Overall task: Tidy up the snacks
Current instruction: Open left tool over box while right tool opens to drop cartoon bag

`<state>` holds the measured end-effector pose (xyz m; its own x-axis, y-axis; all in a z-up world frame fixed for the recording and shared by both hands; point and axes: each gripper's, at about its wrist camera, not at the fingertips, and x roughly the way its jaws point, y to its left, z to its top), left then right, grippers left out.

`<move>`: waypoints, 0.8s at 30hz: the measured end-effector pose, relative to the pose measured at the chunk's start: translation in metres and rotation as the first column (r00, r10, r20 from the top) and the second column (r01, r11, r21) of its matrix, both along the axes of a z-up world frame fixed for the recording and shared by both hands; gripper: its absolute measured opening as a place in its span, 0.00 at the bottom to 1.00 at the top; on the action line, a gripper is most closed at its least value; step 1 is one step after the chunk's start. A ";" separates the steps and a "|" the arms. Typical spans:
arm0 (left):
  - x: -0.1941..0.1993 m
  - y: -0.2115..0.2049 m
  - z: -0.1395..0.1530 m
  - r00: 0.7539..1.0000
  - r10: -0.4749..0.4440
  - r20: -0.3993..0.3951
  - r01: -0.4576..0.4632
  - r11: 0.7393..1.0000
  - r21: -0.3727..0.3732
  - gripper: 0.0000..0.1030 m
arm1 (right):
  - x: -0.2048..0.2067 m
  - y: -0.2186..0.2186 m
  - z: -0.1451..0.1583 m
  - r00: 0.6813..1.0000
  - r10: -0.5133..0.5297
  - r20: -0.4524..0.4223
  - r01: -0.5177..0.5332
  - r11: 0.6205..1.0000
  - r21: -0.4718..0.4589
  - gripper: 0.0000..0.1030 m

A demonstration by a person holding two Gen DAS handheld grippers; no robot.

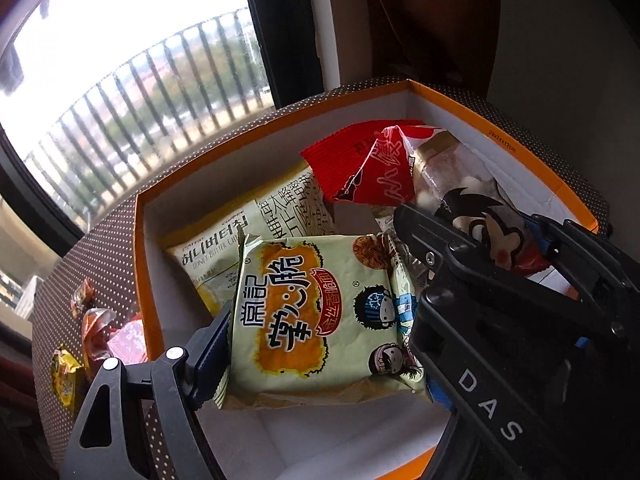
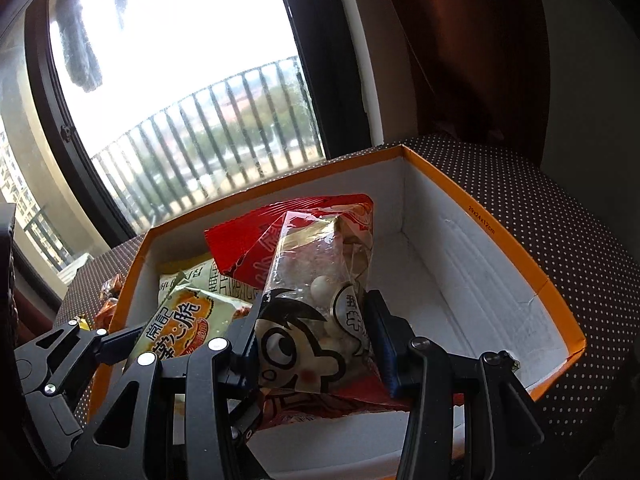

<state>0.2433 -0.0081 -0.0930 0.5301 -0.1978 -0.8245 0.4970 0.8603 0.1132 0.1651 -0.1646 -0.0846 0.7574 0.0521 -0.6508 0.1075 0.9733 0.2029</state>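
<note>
Both grippers are over the open orange-rimmed box (image 2: pixel 472 216), which sits on a dotted cloth (image 2: pixel 540 200) by the window, and each carries a packet on its way in. The left gripper (image 1: pixel 320 344) has its fingers spread wide and clamped on the two side edges of the pale green noodle packet (image 1: pixel 316 320), held flat above the near left part of the box, just over the honey butter chip bag (image 1: pixel 212 256) that lies on the box floor toward its far left wall. The right gripper (image 2: pixel 316 344) has its fingers drawn close and pinched on the clear cartoon-face bag of white balls (image 2: pixel 312 320), with a red packet (image 2: pixel 256 248) standing behind it near the middle; whether that one is also caught in the grip I cannot tell. The right half of the box floor looks bare, so the cartoon bag is best lowered there, close to the right wall, and let go only once its bottom rests on the floor. The noodle packet should settle flat on the chip bag, not tipped on the near rim. A few small wrapped sweets (image 1: pixel 92 332) lie on the cloth outside the left wall, yet to be gathered
</note>
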 end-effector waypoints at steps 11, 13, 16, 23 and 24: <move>-0.003 -0.031 0.001 0.997 -0.055 -0.048 0.059 0.996 0.067 0.82 | 0.013 -0.006 0.003 1.000 -0.020 -0.018 0.019 0.999 -0.040 0.49; -0.001 -0.037 -0.001 0.996 -0.062 -0.072 0.067 0.995 0.070 0.82 | 0.016 -0.008 0.002 0.999 -0.031 -0.023 0.030 0.998 -0.059 0.50; 0.007 -0.046 -0.007 0.987 -0.065 -0.149 0.075 0.995 0.064 0.83 | 0.021 -0.014 -0.001 0.998 -0.053 -0.045 0.049 0.996 -0.076 0.51; 0.005 -0.055 -0.010 0.984 -0.068 -0.162 0.074 0.997 0.031 0.83 | 0.020 -0.025 0.006 0.996 -0.079 -0.035 0.076 0.994 -0.083 0.81; 0.003 -0.055 -0.010 0.986 -0.062 -0.155 0.068 0.997 0.033 0.83 | 0.020 -0.025 0.006 0.996 -0.082 -0.042 0.079 0.993 -0.083 0.81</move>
